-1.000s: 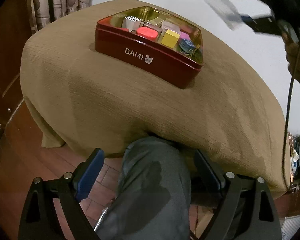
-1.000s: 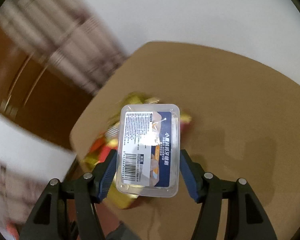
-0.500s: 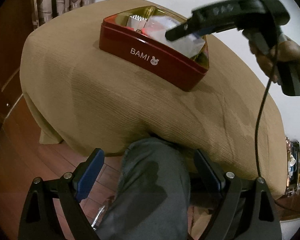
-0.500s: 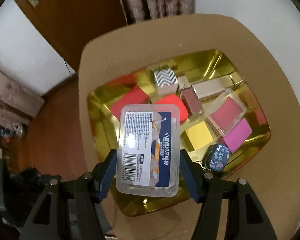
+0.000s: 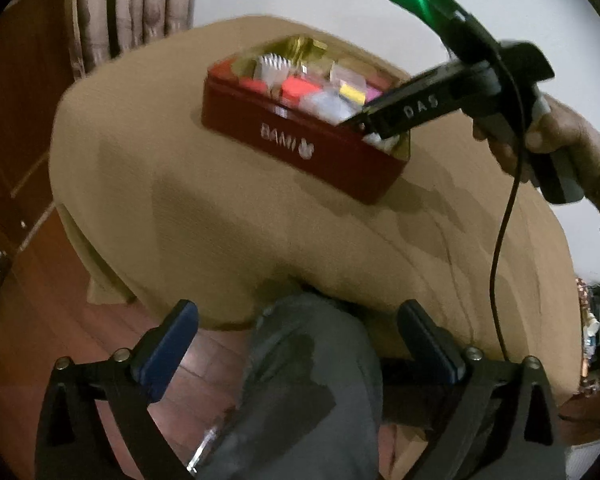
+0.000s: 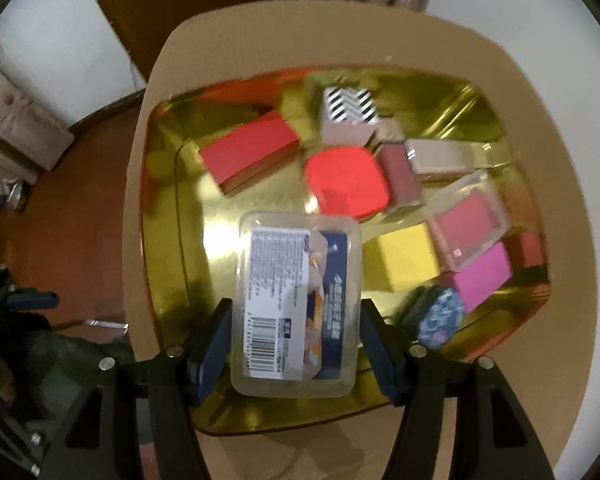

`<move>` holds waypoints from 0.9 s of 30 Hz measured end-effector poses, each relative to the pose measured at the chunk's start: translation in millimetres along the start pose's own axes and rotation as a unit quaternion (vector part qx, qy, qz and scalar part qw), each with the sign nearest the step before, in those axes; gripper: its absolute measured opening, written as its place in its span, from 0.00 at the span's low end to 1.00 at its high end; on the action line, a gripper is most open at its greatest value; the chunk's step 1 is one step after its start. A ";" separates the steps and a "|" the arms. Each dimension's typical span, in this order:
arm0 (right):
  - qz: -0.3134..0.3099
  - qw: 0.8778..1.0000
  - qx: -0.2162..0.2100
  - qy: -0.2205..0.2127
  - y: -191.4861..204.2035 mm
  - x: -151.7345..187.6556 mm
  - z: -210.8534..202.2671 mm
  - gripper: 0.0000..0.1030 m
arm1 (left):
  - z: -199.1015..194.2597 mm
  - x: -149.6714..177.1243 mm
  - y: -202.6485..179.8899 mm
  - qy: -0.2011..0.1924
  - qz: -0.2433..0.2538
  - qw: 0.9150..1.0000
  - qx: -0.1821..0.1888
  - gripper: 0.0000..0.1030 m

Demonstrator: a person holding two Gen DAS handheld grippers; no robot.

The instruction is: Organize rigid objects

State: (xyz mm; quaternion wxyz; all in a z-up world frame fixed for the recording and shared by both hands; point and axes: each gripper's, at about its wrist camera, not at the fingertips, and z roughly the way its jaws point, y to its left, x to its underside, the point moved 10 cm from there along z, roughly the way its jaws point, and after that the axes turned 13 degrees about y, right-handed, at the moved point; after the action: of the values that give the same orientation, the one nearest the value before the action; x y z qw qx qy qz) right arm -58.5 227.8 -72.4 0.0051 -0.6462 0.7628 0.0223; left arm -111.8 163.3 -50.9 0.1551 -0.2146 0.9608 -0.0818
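Note:
A red tin [image 5: 324, 152] with a gold inside [image 6: 204, 208] stands on the tan-covered table [image 5: 228, 216]. It holds several small boxes: red [image 6: 248, 152], striped [image 6: 348, 108], yellow [image 6: 404, 256], pink [image 6: 480, 276]. My right gripper [image 6: 296, 336] is shut on a clear plastic box with a blue label [image 6: 296, 308] and holds it low inside the tin's near half. It also shows in the left wrist view [image 5: 364, 120], reaching into the tin. My left gripper [image 5: 296, 340] is open and empty, off the table's near edge above a grey-trousered knee.
The person's knee [image 5: 308, 392] lies between my left fingers. A wooden floor [image 5: 32, 320] is below left. Curtains [image 5: 132, 8] and a dark wooden door [image 6: 172, 4] stand behind the table. A black cable [image 5: 504, 240] hangs from the right gripper.
My right gripper has carried the clear box from above the table down into the tin, toward its near half. The left gripper stays open near the knee.

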 end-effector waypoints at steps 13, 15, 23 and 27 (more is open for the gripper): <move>0.280 0.896 0.109 -0.326 -3.4 57.7 -127.4 0.68 | -30.1 -46.5 19.9 -0.080 0.085 0.987 -0.110 0.98; 0.326 0.859 0.178 -0.353 8.1 80.4 -137.8 0.83 | -35.2 -57.5 22.6 -0.097 0.093 0.984 -0.120 0.98; 0.430 0.792 0.233 -0.366 26.6 119.6 -142.2 0.83 | -61.2 -88.9 17.9 -0.181 0.139 0.965 -0.132 0.98; 0.451 0.768 0.246 -0.382 30.0 125.0 -139.9 0.83 | -67.0 -103.0 18.5 -0.198 0.139 0.964 -0.108 0.98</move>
State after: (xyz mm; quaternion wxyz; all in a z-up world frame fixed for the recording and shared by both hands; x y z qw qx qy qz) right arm -105.7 103.7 63.7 0.4449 -0.1424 0.8807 0.0786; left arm -52.7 231.0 35.0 0.3277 -0.1064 0.9346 0.0887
